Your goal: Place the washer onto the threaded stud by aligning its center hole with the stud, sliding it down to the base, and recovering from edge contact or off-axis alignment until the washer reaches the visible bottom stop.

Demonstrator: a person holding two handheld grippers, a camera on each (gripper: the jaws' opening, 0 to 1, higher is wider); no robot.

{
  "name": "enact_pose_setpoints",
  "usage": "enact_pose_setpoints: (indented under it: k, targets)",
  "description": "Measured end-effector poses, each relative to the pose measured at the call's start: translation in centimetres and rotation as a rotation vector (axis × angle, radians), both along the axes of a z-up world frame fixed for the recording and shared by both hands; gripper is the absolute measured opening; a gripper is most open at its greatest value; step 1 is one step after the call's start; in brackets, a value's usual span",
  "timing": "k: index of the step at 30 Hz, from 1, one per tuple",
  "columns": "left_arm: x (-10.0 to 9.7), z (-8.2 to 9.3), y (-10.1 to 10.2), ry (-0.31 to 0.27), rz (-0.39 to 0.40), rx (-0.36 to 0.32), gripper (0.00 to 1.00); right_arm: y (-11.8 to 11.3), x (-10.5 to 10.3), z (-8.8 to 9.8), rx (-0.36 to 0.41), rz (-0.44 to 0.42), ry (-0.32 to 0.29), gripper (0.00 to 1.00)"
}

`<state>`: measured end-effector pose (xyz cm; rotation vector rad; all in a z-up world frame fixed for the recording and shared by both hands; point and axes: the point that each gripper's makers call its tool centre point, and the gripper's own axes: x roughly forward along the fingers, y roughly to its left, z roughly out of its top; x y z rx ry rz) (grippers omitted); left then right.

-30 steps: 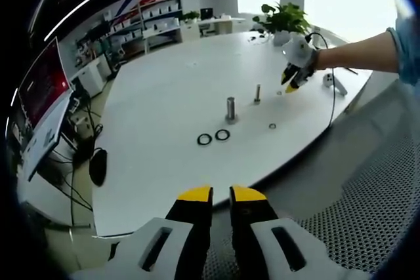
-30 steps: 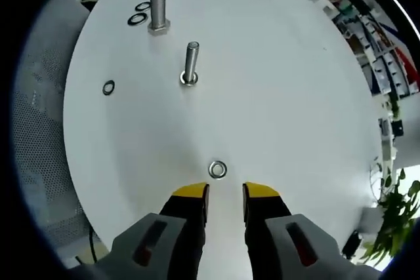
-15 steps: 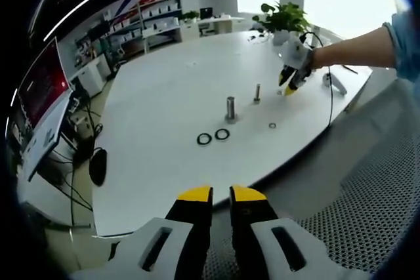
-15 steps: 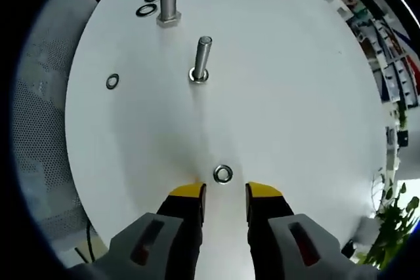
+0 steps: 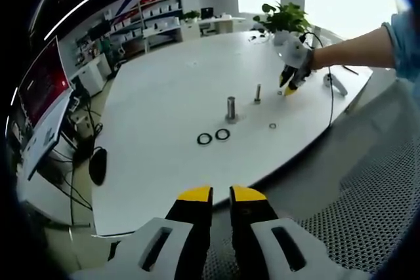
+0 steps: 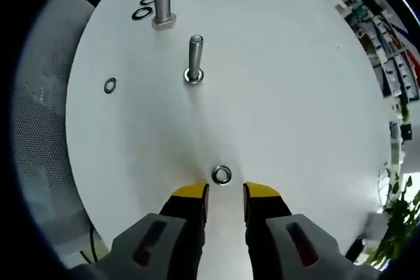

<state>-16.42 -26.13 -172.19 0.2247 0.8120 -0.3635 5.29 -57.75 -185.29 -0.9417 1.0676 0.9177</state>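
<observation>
Compared with one second ago, your right gripper (image 6: 223,191) has come closer to the small silver metal washer (image 6: 221,175) on the round white desk (image 6: 295,96). In the right gripper view the washer sat clearly above the yellow tips before; now it lies just beyond them, near the lower centre of the frame. Over the last half second the view has shifted only a little, so I judge that the approach is almost finished and the grasp is the next step.

The washer lies flat on the desk, just ahead of the narrow gap between the jaws and slightly toward the left jaw tip. The jaws are a little apart and hold nothing. The washer is not yet between them.

The thin silver threaded stud (image 6: 194,59) stands upright in the upper middle of the frame, well apart from the washer. At its base there seems to be a ring already, but it is too small to be sure.

In the left gripper view your left gripper (image 5: 221,195) hangs at the near edge of the desk, jaws almost closed and empty, and it has not moved.
</observation>
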Motion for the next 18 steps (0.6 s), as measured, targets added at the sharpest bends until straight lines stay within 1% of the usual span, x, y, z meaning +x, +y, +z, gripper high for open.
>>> enact_pose_setpoints:
  k: [1, 2, 7, 10, 18]
  targets:
    - [-0.01, 0.0, -0.01, 0.0, 0.0, 0.0, 0.08, 0.21, -0.08, -0.03, 0.031, -0.028, 0.022, 0.23]
    - [-0.03, 0.0, -0.01, 0.001, 0.001, 0.001, 0.08, 0.32, -0.15, -0.05, 0.045, -0.041, 0.038, 0.23]
    - [0.02, -0.02, 0.05, 0.001, 0.002, 0.001, 0.08, 0.39, 0.12, 0.04, 0.058, -0.059, 0.047, 0.23]
    - [0.01, -0.01, 0.03, 0.001, 0.003, 0.0, 0.08, 0.57, 0.2, -0.19, 0.08, -0.065, 0.073, 0.21]
    - [0.01, 0.02, 0.03, 0.0, 0.004, 0.0, 0.08, 0.96, -0.14, -0.08, 0.101, -0.088, 0.106, 0.19]
